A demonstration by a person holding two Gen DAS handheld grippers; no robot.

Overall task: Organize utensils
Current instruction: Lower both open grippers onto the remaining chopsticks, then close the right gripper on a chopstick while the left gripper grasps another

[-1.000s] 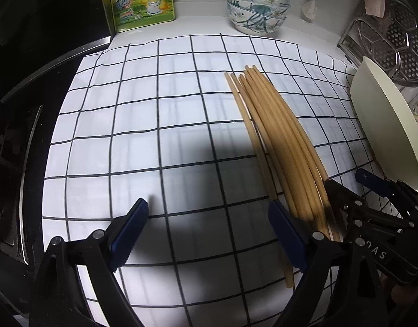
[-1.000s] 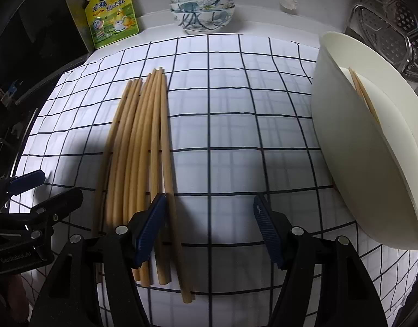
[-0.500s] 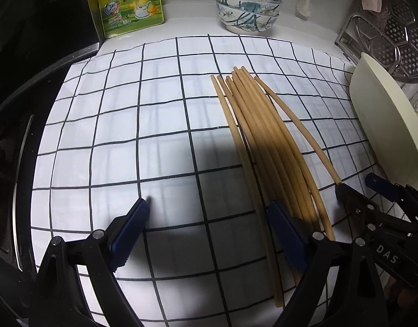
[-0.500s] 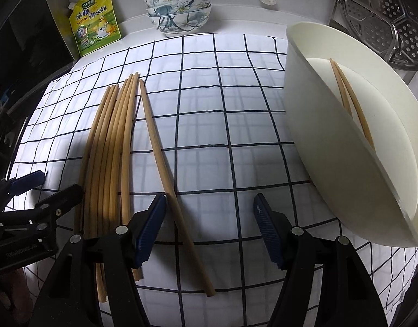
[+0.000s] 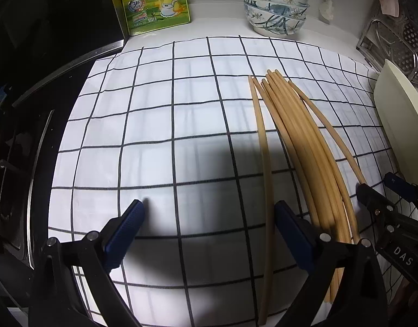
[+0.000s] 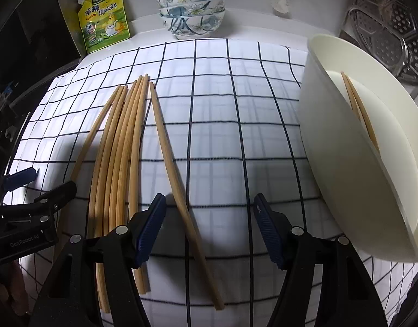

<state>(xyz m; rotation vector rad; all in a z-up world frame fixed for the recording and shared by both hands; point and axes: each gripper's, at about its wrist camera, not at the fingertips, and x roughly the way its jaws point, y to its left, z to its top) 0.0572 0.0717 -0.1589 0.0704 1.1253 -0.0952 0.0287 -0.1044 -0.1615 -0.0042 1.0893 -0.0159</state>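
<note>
White cloth point(image 5: 181, 125) with a black grid covers the bench almost from edge to edge. At its right edge a big cream tub point(image 6: 353, 169) leans on its side, and two chopsticks point(image 6: 357, 106) lie inside it against the wall. A metal rack point(image 6: 386, 35) stands behind the tub, at the far right corner. Three flowered bowls point(image 6: 192, 13) are stacked at the far edge of the bench, and a yellow seasoning bag point(image 6: 104, 19) stands near the far left corner.

On the middle of the cloth lies a bundle of chopsticks point(image 6: 121, 147), side by side and touching, with their ends toward the far edge. One single chopstick point(image 6: 176, 179) lies apart just to the right of the bundle, a little slanted. Another stick point(image 5: 264, 174) lies separated on the left side of the bundle.

The right gripper point(image 6: 209, 226) hangs over the cloth with its fingers wide apart; the single chopstick passes between them, but the pads do not press it. The left gripper point(image 5: 209, 231) has just been opening its jaws; they stand wide apart with only cloth between them, and the separated stick runs just beside its right finger point(image 5: 293, 234).
</note>
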